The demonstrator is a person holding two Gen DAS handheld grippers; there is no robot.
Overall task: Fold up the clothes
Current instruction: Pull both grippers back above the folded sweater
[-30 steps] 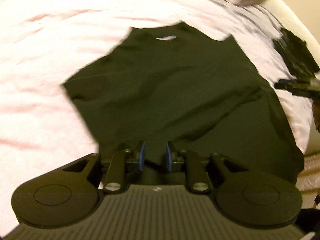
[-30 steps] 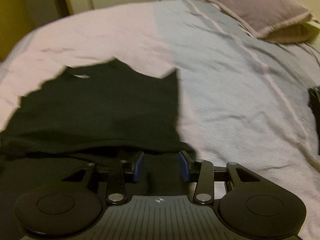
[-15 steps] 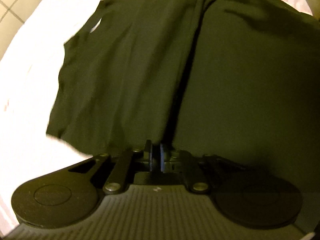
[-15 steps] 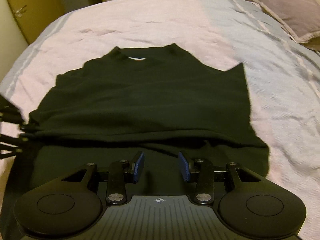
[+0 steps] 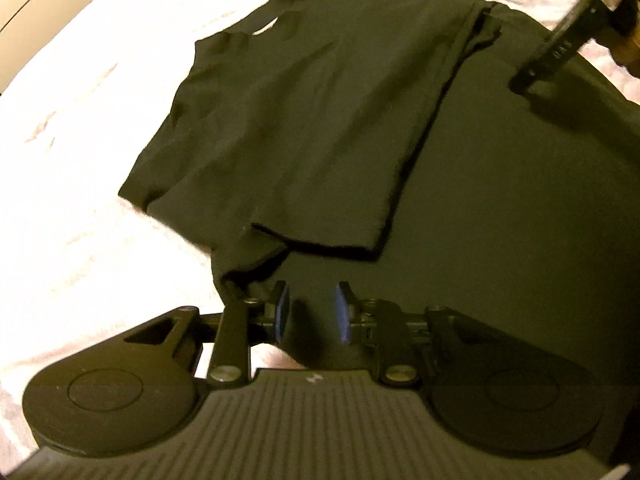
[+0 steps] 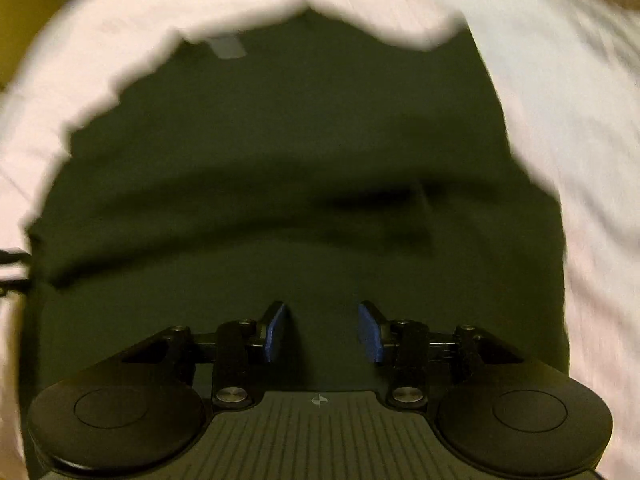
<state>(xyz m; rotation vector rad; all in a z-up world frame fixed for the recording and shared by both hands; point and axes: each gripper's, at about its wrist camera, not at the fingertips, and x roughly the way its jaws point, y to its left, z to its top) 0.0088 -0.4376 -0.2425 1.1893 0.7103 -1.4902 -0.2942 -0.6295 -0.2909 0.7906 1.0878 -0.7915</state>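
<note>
The left gripper [image 5: 310, 312] is opening its fingers, releasing the black cotton T-shirt [image 5: 304, 120]; its side panel now lies folded over on the pale pink bedsheet [image 5: 80, 160]. The right gripper [image 6: 322, 332] widens too, gripping nothing.

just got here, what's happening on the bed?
A person with a hand-held gripper in each hand is folding a dark T-shirt spread on a pale bedsheet. One side has already been folded inward, its edge lying across the shirt's body. The left hand-held gripper is over the shirt's near edge with its jaws opening; no cloth is pinched between its pads. The right hand-held gripper is open above the shirt, gripping nothing, and its view is motion-blurred.
</note>
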